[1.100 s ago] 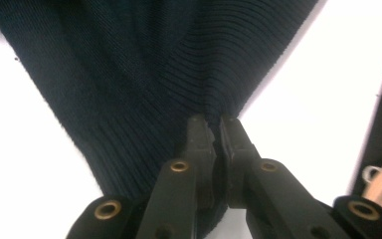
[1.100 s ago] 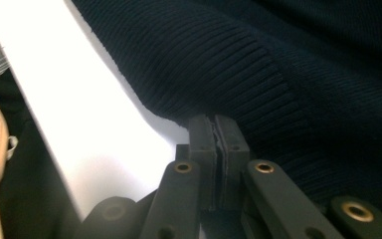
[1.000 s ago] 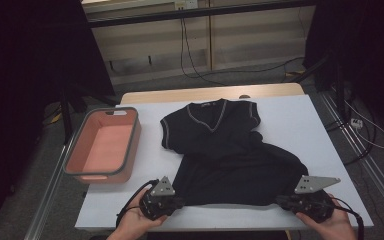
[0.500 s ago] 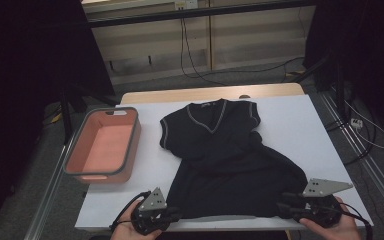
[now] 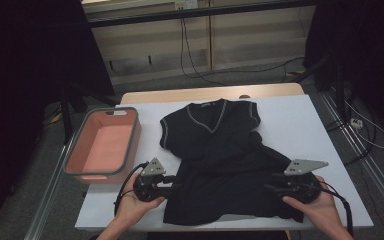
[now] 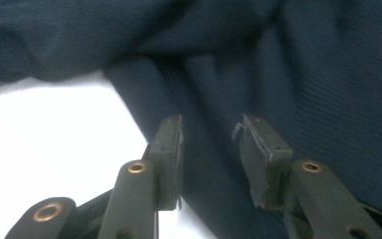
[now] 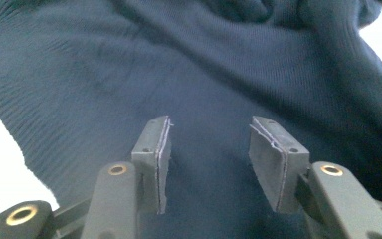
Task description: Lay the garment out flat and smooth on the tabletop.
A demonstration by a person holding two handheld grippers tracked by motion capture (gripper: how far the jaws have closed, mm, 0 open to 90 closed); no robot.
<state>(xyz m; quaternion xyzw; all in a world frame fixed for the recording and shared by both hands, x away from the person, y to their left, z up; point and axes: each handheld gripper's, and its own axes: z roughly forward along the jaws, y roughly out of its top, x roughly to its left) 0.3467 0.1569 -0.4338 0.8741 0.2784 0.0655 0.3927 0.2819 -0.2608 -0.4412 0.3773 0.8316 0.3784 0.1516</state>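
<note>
1. Black V-neck top [image 5: 215, 155] spread flat on the white worktop [image 5: 290, 120], neckline with pale trim pointing at the far edge, hem bunched toward the near edge. Lower half rumpled and skewed a bit to the right.
2. Left tongs [image 5: 172, 181] down at the left side of the hem, held in the left hand [image 5: 135, 205] coming in from the bottom. Jaws parted, having just been opening, nothing pinched.
3. Up close in the left gripper view: left tongs [image 6: 209, 149] hovering over dark ribbed fabric [image 6: 288, 74], gap between the pads showing cloth behind but no pressing on it. White worktop [image 6: 54, 134] visible off to the left of the jaws.
4. Right tongs [image 5: 272, 187] at the right side of the hem, in the right hand [image 5: 315, 207]. Also parted, jaws just been opening, not clamped on anything.
5. Right gripper view, same story: right tongs [image 7: 209, 149] apart with the knit [image 7: 129, 64] lying beyond them, loose and wrinkled.
6. Pink bin with a grey rim [image 5: 82, 145] sitting at the left edge of the worktop, just beside the top's left sleeve side but not touching it.
7. Cables [image 5: 195, 55] trailing across the floor beyond the far edge.
</note>
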